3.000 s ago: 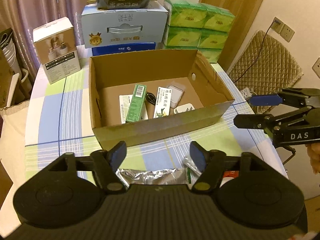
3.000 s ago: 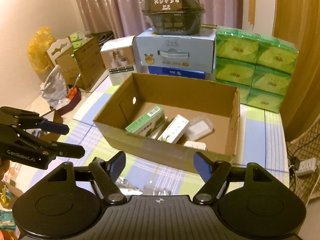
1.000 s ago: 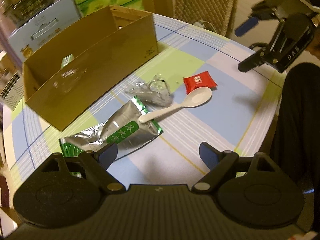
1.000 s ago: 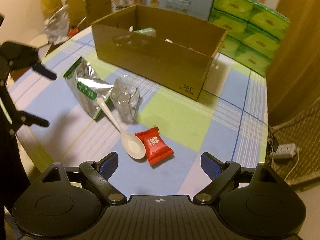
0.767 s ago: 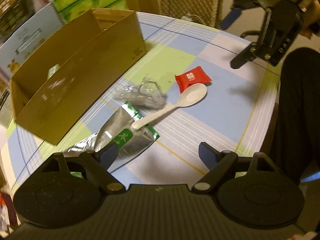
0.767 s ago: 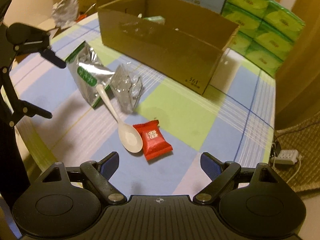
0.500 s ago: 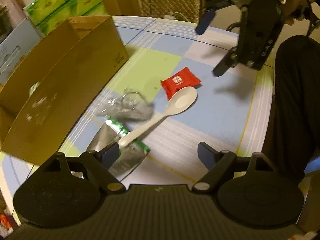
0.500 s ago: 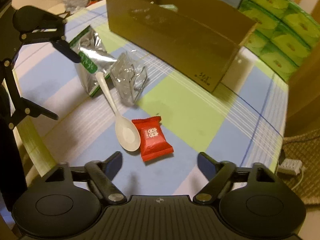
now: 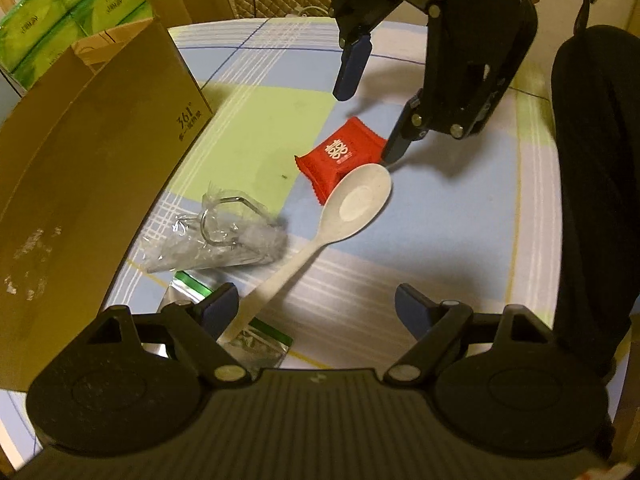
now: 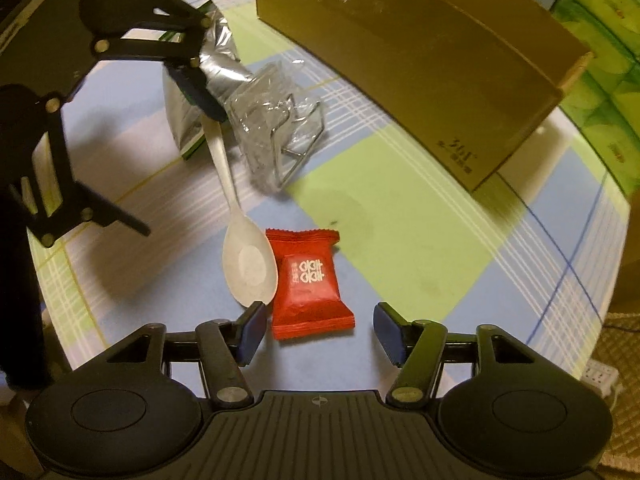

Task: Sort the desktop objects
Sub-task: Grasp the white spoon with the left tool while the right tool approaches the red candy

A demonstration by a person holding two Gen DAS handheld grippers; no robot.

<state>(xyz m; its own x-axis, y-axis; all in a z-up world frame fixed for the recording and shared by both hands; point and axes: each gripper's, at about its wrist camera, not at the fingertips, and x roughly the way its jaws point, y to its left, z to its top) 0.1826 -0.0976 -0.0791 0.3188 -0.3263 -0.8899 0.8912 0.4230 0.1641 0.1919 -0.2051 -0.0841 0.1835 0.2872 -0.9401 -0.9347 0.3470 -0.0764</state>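
Note:
A red candy packet lies on the checked tablecloth beside the bowl of a white plastic spoon. My right gripper hangs low over the packet with its jaws closing. The packet's near end sits between the fingers, and the pads are not pressing on it. My left gripper is open over the spoon; the handle runs in between its fingers, close to the left one. From the left wrist view the right gripper straddles the candy packet. The left gripper shows in the right wrist view.
A clear plastic bag with a metal hook and a silver-green pouch lie by the spoon handle. A cardboard box stands behind, with green tissue packs beyond. A person's dark-clad leg is at the table's edge.
Both grippers have come down close to the table. The right jaws have narrowed around the red packet. The left gripper now sits over the spoon handle.

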